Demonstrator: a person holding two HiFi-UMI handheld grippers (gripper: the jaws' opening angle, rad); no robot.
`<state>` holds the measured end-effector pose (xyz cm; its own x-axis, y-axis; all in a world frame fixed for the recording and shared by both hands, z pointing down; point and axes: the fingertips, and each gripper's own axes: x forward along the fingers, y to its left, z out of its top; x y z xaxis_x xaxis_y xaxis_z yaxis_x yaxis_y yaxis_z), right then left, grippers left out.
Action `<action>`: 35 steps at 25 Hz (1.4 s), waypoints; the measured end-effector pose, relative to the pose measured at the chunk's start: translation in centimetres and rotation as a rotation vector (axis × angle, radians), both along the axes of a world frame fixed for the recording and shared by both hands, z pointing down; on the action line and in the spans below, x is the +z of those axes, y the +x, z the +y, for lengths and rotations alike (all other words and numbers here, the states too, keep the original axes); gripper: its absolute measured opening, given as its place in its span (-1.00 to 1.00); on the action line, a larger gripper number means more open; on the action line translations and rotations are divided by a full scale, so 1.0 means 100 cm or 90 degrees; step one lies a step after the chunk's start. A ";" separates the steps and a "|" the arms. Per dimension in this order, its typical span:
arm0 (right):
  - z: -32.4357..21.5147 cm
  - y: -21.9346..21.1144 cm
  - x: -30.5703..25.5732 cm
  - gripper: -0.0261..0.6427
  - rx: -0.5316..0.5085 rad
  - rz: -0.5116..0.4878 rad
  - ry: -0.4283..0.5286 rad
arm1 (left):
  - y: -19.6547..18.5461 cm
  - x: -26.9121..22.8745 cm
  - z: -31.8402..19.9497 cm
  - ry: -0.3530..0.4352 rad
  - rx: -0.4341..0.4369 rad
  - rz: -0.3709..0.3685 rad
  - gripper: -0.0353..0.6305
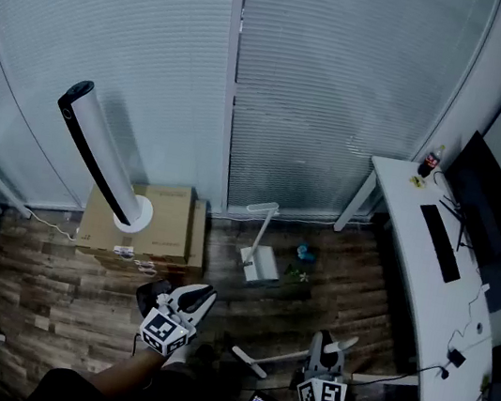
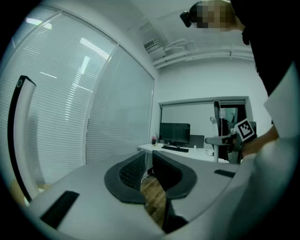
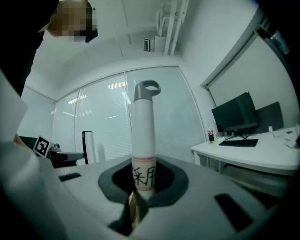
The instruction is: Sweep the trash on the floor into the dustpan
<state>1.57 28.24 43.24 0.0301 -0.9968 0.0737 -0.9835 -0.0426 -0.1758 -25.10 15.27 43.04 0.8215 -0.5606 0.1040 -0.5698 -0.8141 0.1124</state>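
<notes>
The white plastic dustpan [image 1: 261, 263] had a flat scoop and a thin handle that stood up. It sat on the brown wood-plank floor [image 1: 43, 303]. Small blue and green bits of trash [image 1: 302, 252] lay on the floor at 3 o'clock from the dustpan, just beside it. I could not tell what was inside the scoop.

The right gripper [image 3: 143, 177] was smooth and grey. Its fingers were clenched on a white round stick [image 3: 143, 126]. The stick had a ring at its top and a label with red lines low down.

The left gripper [image 2: 147, 169] had dark ribbed pads. Its fingers were released and a little apart. Nothing was between them, and only the wood floor showed through the gap. In the head view the dustpan was at 1 o'clock from this gripper, well apart from it.

At 9 o'clock from the dustpan was a brown cardboard box [image 1: 165, 228]. A tall white round tower with a black top [image 1: 96, 155] rose by the box.

A long white bench [image 1: 432, 311] ran along the 3 o'clock side of the room. On it were a flat black keyboard [image 1: 440, 242], a dark flat screen [image 1: 488, 201] and a small dark bottle with a red label [image 1: 430, 162].

Pale blinds with thin lines [image 1: 345, 87] covered the big windows at 12 o'clock.
</notes>
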 end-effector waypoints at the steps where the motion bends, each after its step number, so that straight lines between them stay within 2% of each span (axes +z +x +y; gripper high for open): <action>1: -0.002 -0.001 0.003 -0.83 0.001 -0.002 -0.002 | 0.003 0.001 0.003 0.000 0.005 0.006 -0.78; 5: -0.008 -0.007 0.007 -0.83 0.016 0.004 -0.009 | 0.001 0.004 0.012 -0.002 0.031 0.020 -0.78; 8: -0.002 -0.005 -0.001 -0.82 0.055 0.028 -0.014 | 0.002 0.008 0.011 -0.009 0.061 0.034 -0.78; 12: 0.018 -0.003 -0.006 -0.83 0.106 0.029 -0.020 | 0.003 0.003 0.012 -0.001 0.088 0.045 -0.78; 19: 0.041 -0.006 -0.015 -0.83 0.149 0.030 -0.003 | -0.011 -0.002 0.009 -0.005 0.107 0.058 -0.78; 23: 0.042 -0.001 -0.013 -0.82 0.168 0.026 -0.016 | -0.016 -0.009 0.006 -0.003 0.100 0.069 -0.78; 30: 0.064 0.022 -0.006 -0.82 0.193 0.015 -0.056 | 0.008 -0.017 0.032 -0.005 0.128 0.060 -0.78; 35: 0.078 0.042 -0.004 -0.82 0.213 0.011 -0.060 | 0.022 -0.010 0.042 -0.013 0.146 0.047 -0.78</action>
